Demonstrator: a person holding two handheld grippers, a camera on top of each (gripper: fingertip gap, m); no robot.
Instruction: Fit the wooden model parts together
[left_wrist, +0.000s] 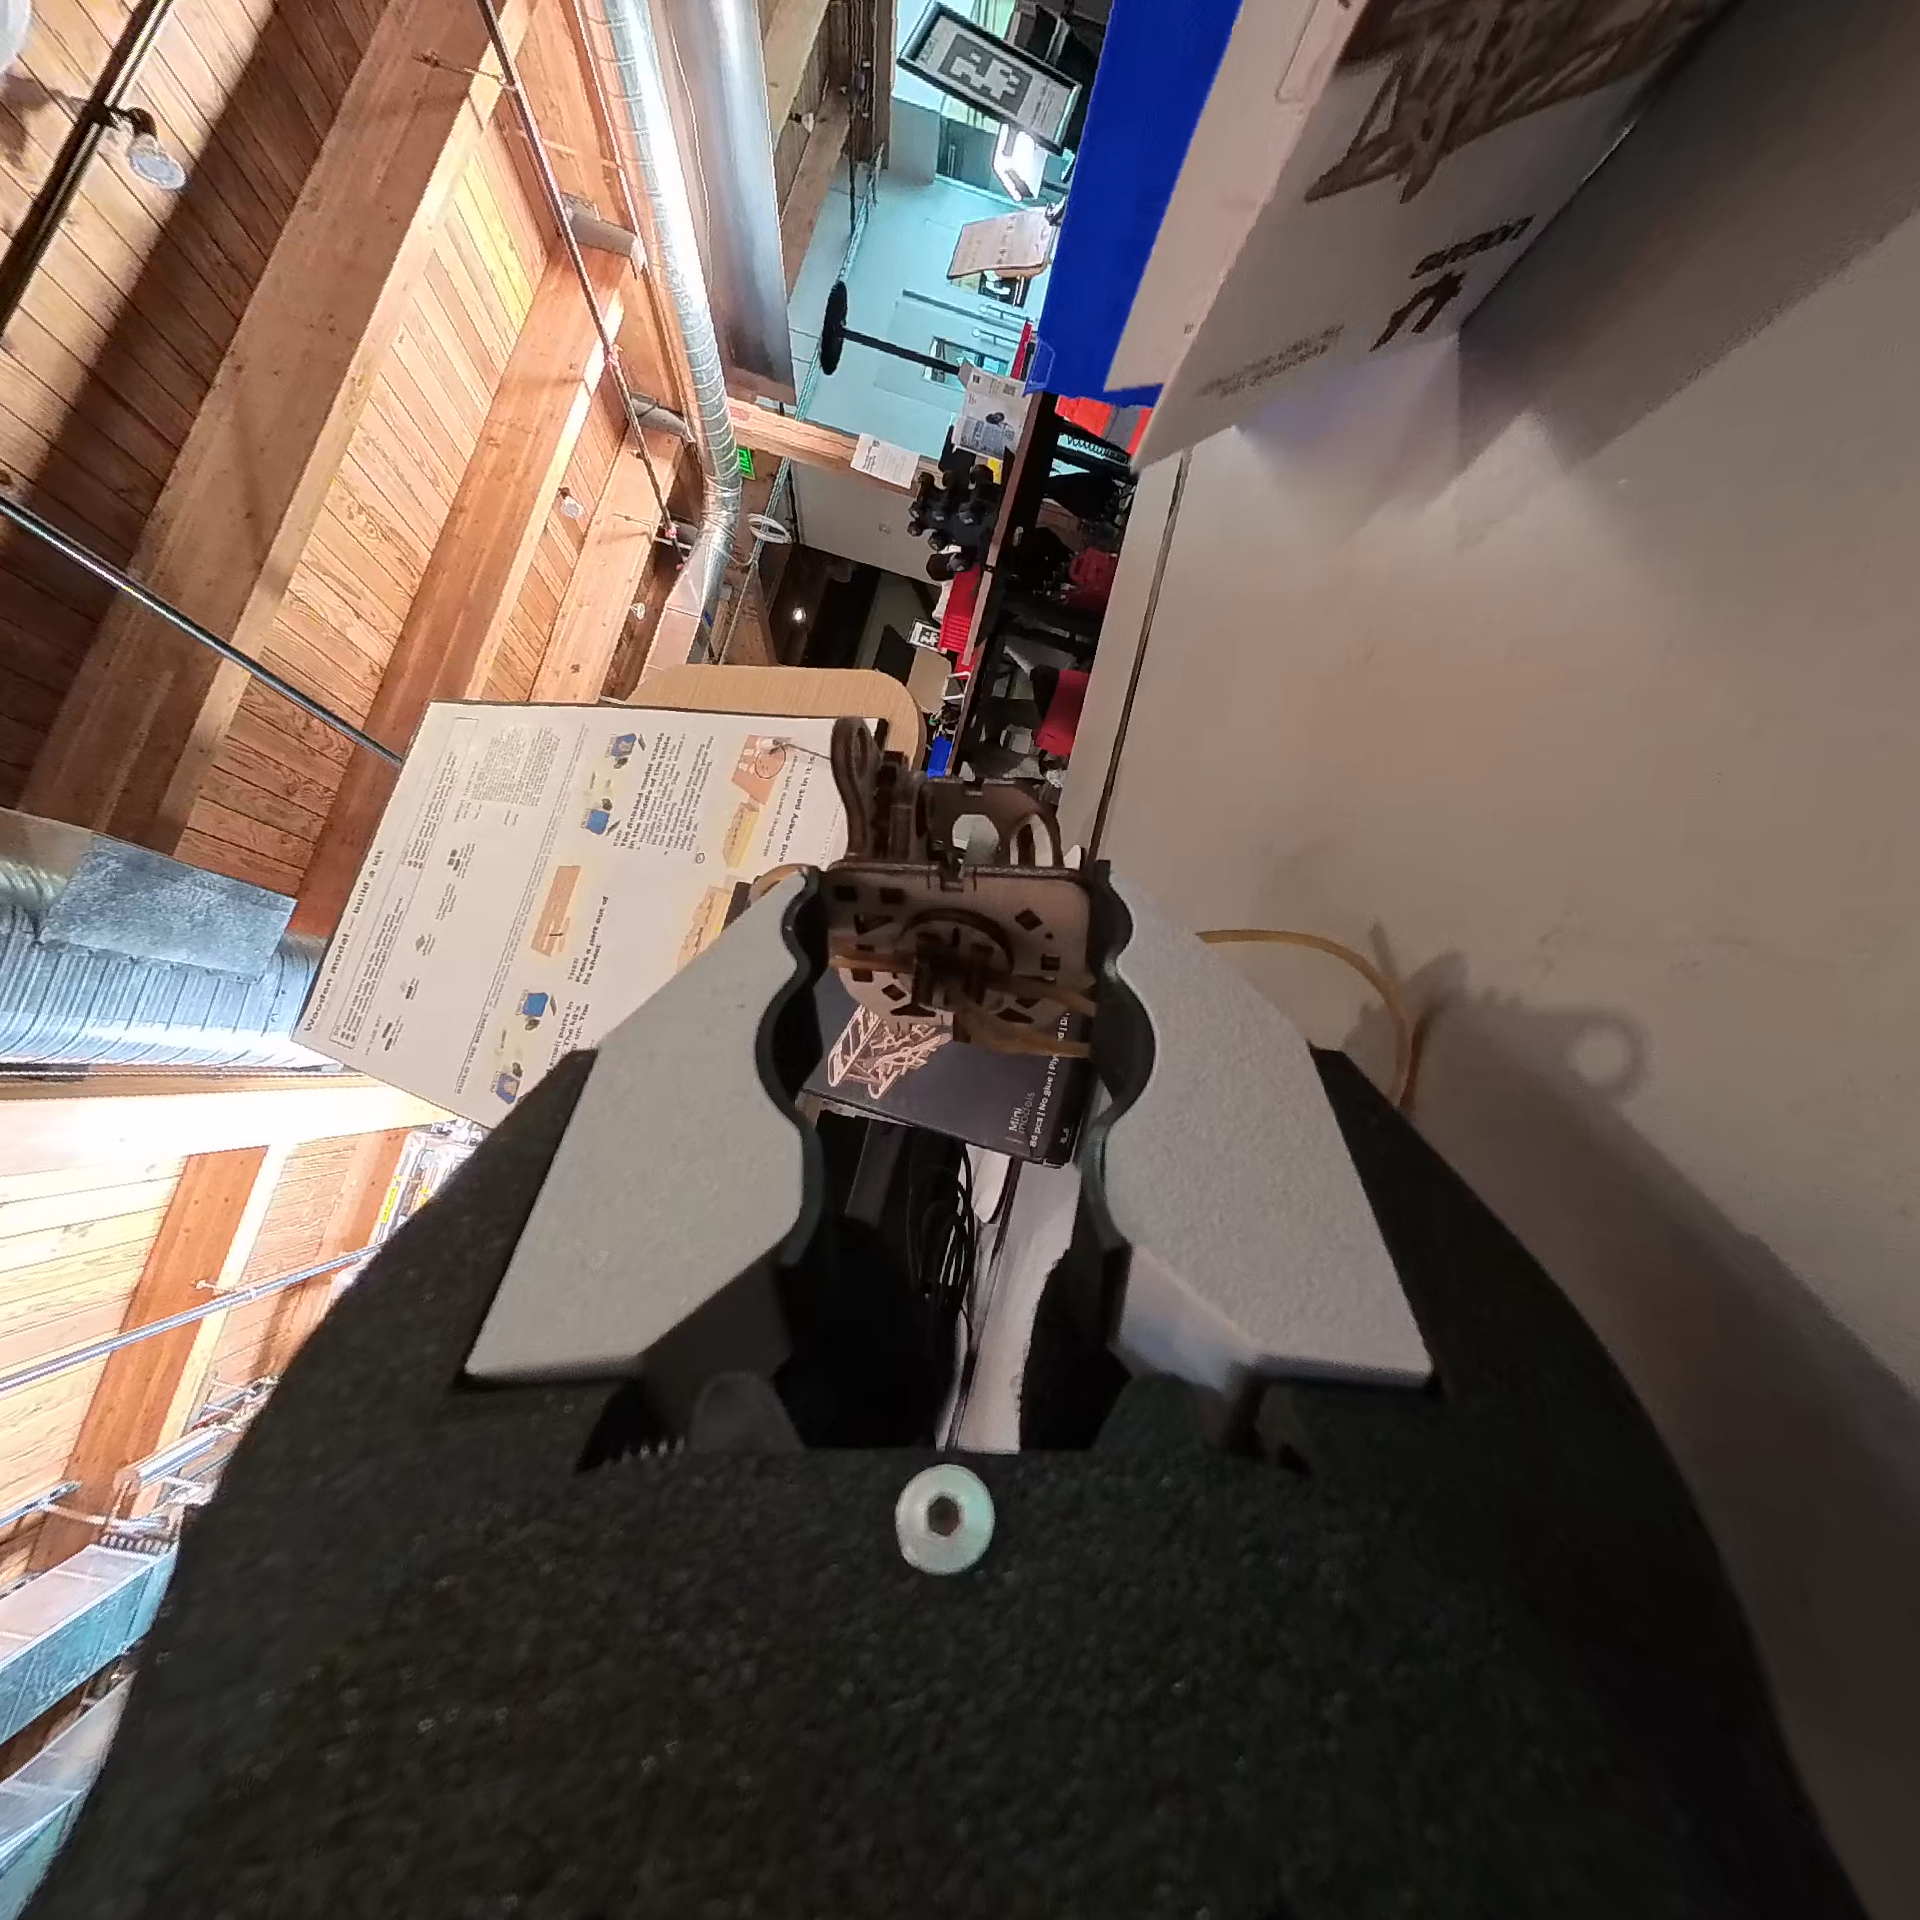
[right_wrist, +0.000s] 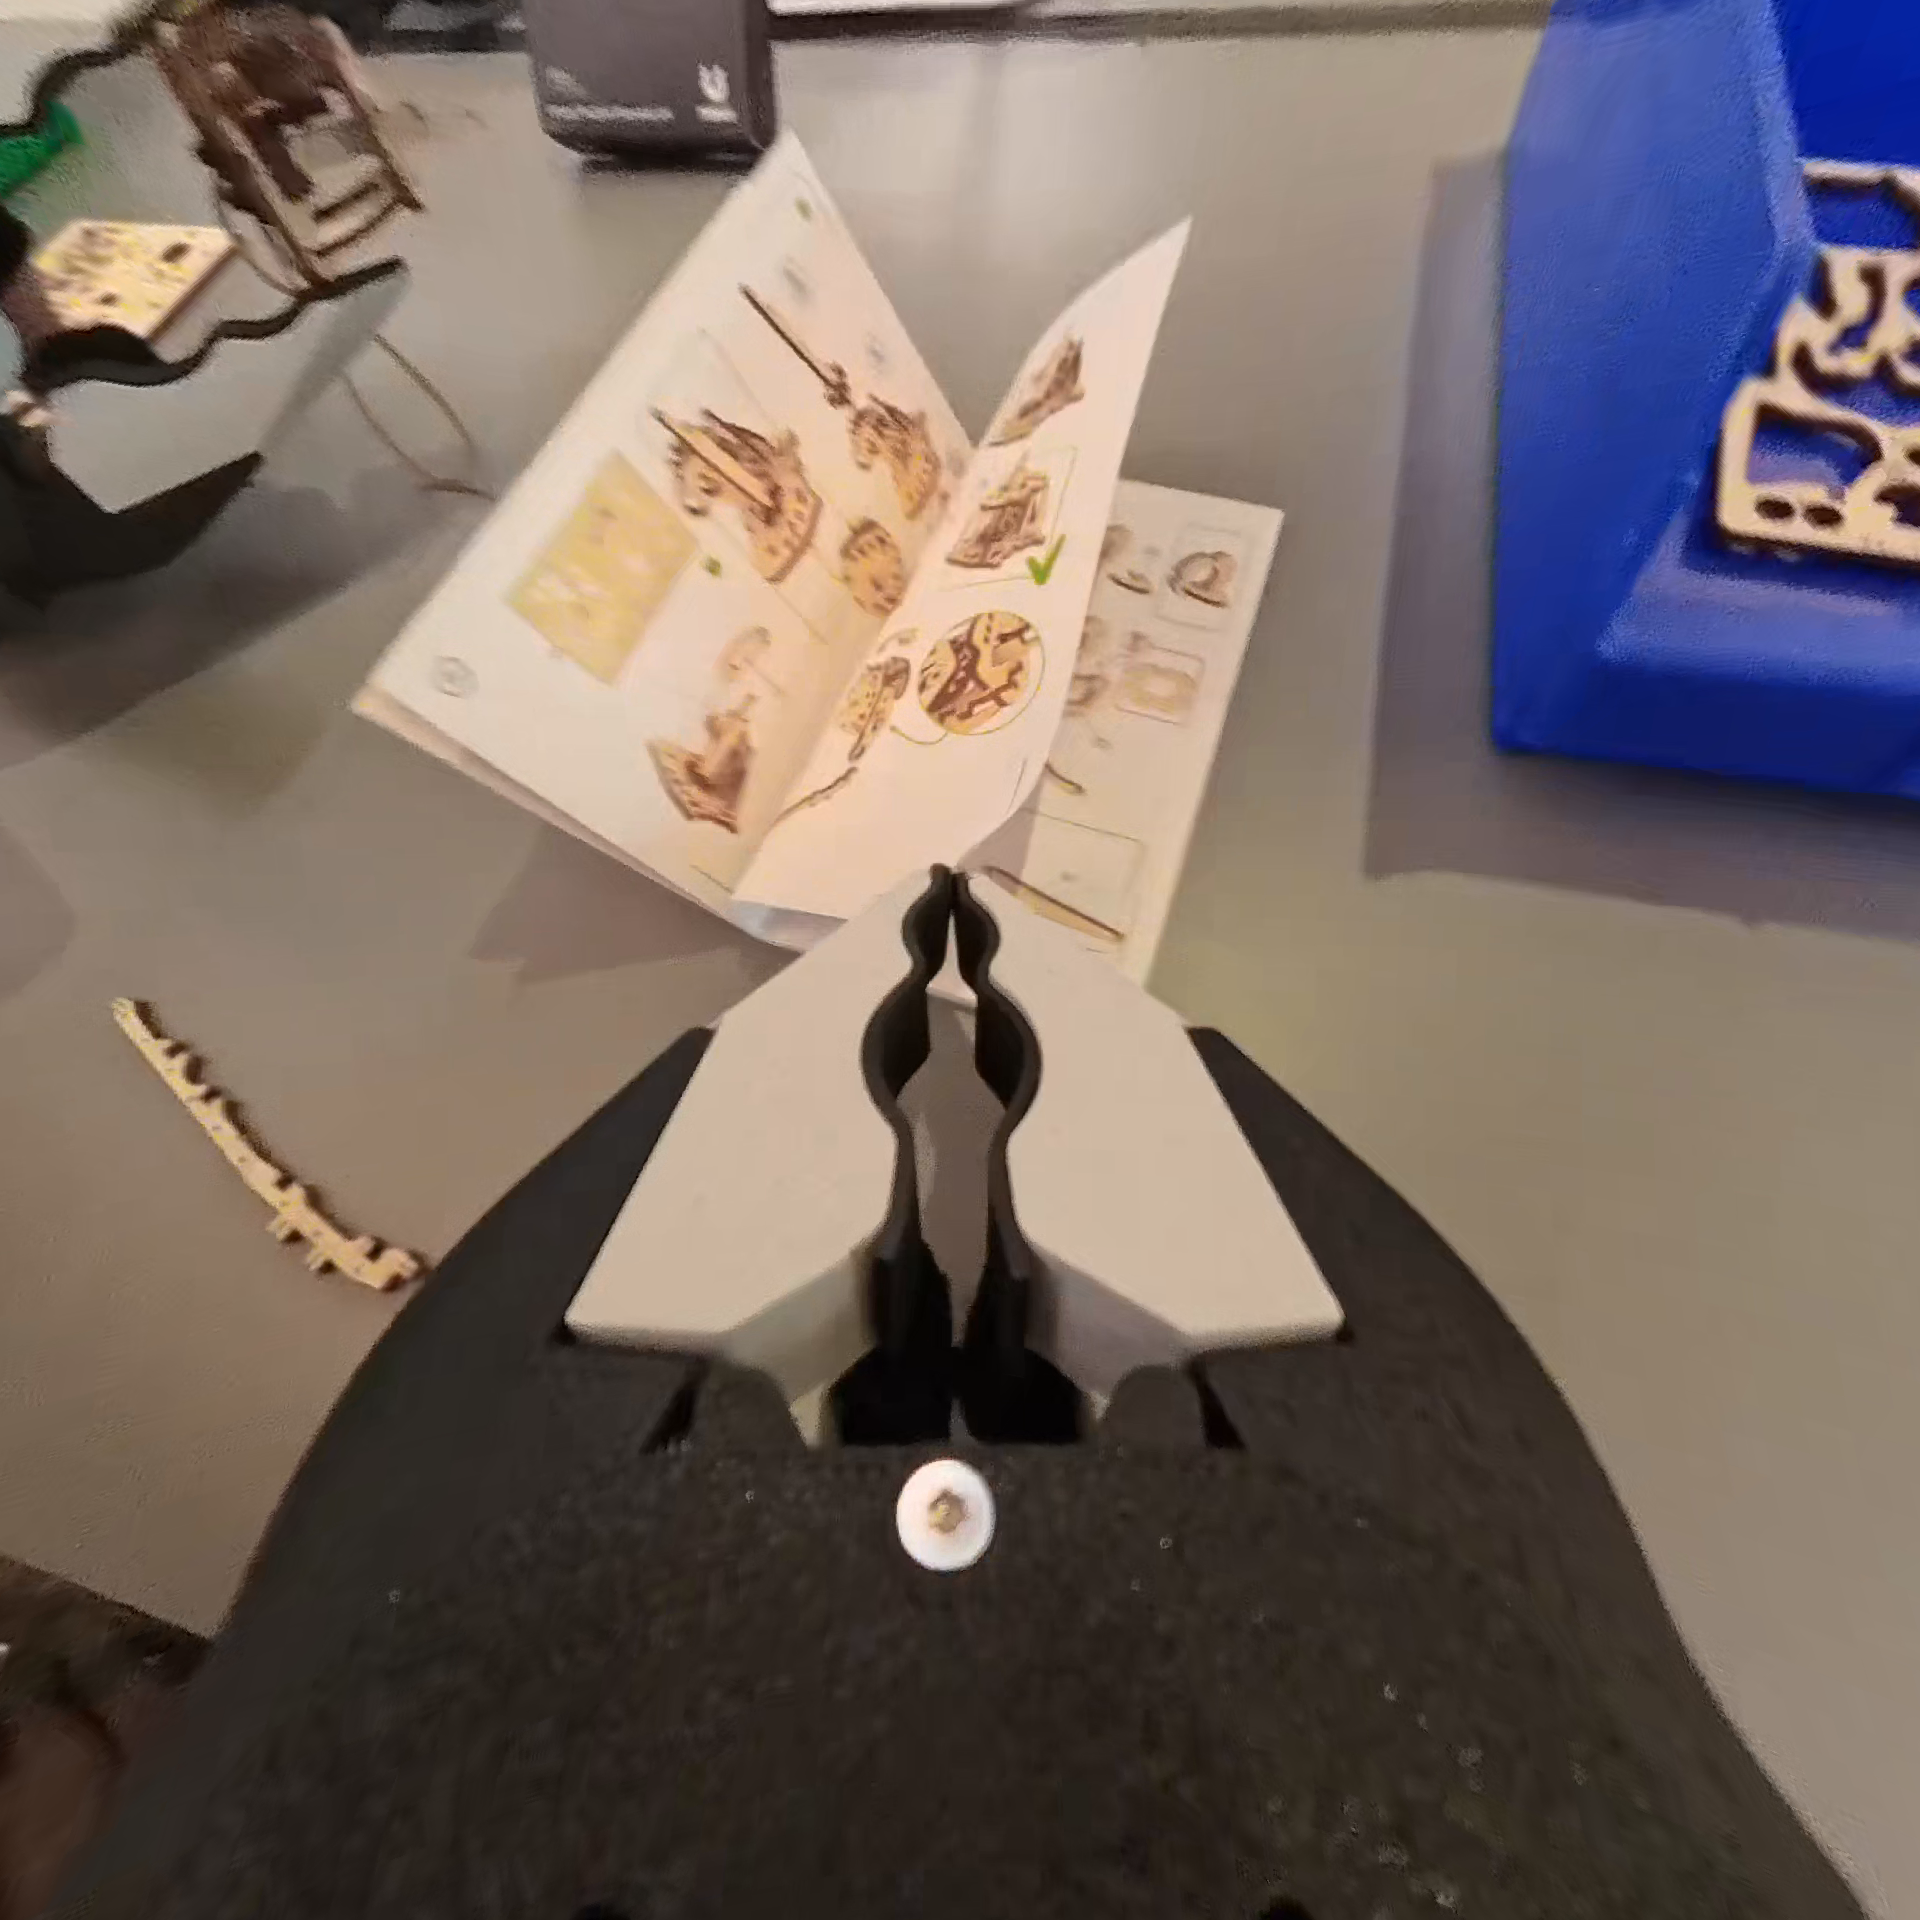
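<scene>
- Wooden model (left_wrist: 961, 940) was clamped between the left hand-held gripper's (left_wrist: 954, 966) fingers, raised off the grey worktop (left_wrist: 1558, 831).
- Blue tray (right_wrist: 1683, 436) held a punched wooden sheet (right_wrist: 1839, 395).
- Instruction booklet (right_wrist: 831, 582) lay open.
- Right hand-held gripper (right_wrist: 952, 883) was closed, empty.

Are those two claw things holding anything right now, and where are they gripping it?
The left gripper clamps the half-built wooden model by the two side edges of its flat base plate. The right gripper is pinched shut at the booklet; whether it grips a page cannot be told.
</scene>
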